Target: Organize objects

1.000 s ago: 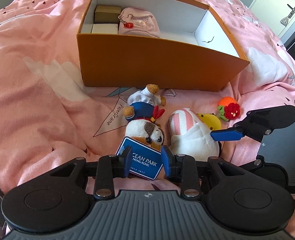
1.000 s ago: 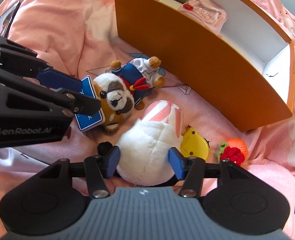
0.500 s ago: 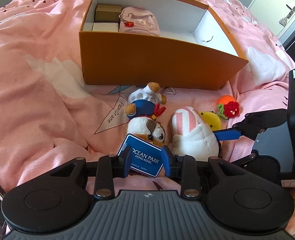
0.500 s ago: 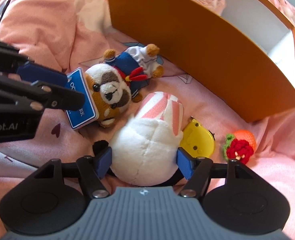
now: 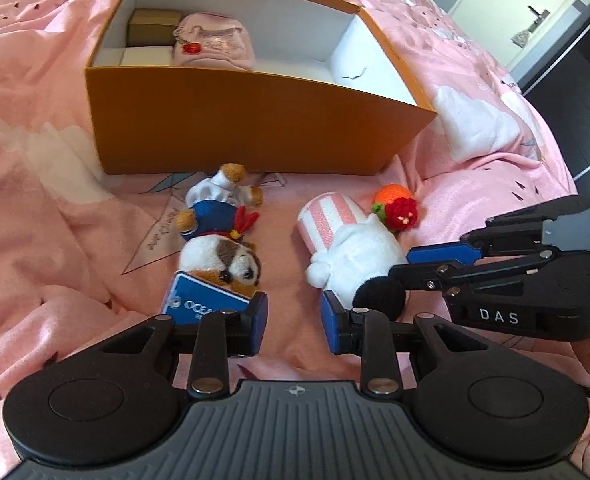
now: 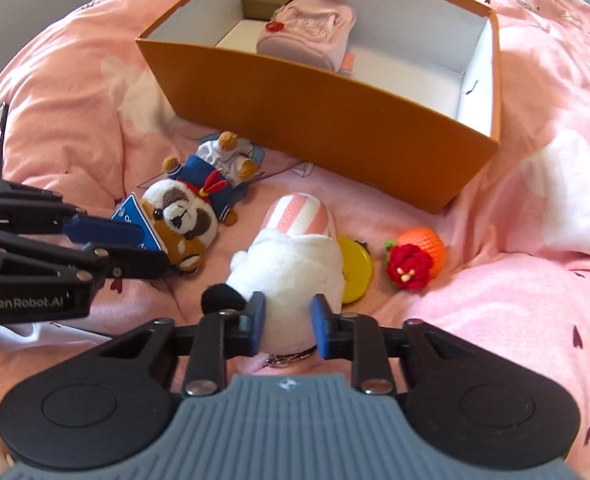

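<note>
A white plush with pink-striped ears (image 6: 291, 256) lies on the pink bedspread; my right gripper (image 6: 288, 322) is shut on its near end. It also shows in the left wrist view (image 5: 351, 248). A sailor-suited plush dog (image 5: 219, 236) with a blue Ocean Park tag (image 5: 201, 300) lies to its left. My left gripper (image 5: 295, 322) is open and empty, hovering between the two plushes, its left finger at the tag. The orange box (image 5: 255, 136) stands behind, holding a pink pouch (image 5: 215, 46) and small boxes.
A crocheted orange with a red flower (image 6: 413, 254) and a yellow disc (image 6: 355, 268) lie right of the white plush. The right half of the orange box shows bare white floor (image 6: 411, 76). A door (image 5: 535, 20) is at far right.
My right gripper has closed on the white plush. My left gripper has opened off the blue tag and shifted right. Both views have risen a little.
</note>
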The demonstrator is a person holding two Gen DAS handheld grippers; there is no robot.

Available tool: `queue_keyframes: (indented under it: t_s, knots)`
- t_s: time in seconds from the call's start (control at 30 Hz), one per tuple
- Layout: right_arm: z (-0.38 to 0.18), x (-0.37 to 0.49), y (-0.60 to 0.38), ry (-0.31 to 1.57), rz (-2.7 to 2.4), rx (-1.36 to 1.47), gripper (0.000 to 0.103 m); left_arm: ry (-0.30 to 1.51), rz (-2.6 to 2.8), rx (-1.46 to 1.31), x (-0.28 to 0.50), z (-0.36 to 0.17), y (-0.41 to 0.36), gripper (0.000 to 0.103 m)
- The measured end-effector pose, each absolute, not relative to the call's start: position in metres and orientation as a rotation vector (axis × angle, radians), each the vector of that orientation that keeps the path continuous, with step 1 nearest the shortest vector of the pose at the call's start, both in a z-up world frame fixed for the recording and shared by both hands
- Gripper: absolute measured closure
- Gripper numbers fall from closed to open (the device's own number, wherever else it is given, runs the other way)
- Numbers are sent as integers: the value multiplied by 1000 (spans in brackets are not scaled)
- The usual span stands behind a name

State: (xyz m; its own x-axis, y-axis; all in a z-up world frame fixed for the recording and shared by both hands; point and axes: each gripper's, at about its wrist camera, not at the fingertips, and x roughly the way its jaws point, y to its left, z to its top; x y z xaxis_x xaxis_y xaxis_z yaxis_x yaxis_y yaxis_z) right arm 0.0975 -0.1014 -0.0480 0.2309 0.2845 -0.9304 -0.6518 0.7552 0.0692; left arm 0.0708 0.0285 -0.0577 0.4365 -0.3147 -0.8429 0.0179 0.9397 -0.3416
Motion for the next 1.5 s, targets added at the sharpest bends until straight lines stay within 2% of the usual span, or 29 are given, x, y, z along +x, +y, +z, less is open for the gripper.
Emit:
queue_keyframes:
  t_s: [0.17,0.33,0.4,0.47,0.53,0.67,0.73,0.8,0.83,0.87,0.93,1.1,1.13,1.2,1.27,1.37,1.5]
  knots:
    - [-45,101,-114,1152,625,-345,89,1121,-327,-359,81,-72,11,85]
    - [-42,101,-121,1148,630,-309,89,1106,-345,-352,89,-77,0,94]
    - [-39,101,-121,1137,621,-291,87,1095,-357,-358,90,-75,-1,94]
    - [-35,102,-121,1116,617,-271,82,1087,-369,-367,89,-75,0,94]
    - [-35,104,-118,1108,618,-257,66,1086,-374,-373,89,-75,-1,94]
    - [-43,106,-111,1138,627,-243,58,1086,-387,-368,88,-75,-4,94]
    - [-48,108,-109,1146,613,-246,50,1091,-388,-361,88,-74,-6,94]
    - [-55,110,-109,1160,591,-256,49,1107,-375,-333,88,-74,-9,94]
    - [-59,112,-109,1170,587,-252,45,1124,-363,-315,87,-74,-11,92]
    - [-63,113,-110,1186,594,-239,45,1147,-349,-293,87,-74,-12,91]
    - [-72,114,-110,1223,609,-226,39,1191,-317,-242,86,-75,-13,83]
    - [-82,110,-105,1240,629,-247,38,1203,-239,-145,76,-66,-4,78]
    - [-83,110,-105,1241,633,-252,38,1191,-215,-122,74,-62,-1,75]
    - [-82,109,-104,1237,645,-264,39,1160,-171,-82,73,-54,5,66]
    - [-80,109,-105,1233,652,-259,42,1113,-122,-58,73,-48,11,53]
    - [-73,109,-108,1214,666,-238,46,1071,-83,-86,77,-45,23,43]
    - [-55,110,-111,1179,695,-185,46,1038,-46,-144,80,-46,38,41]
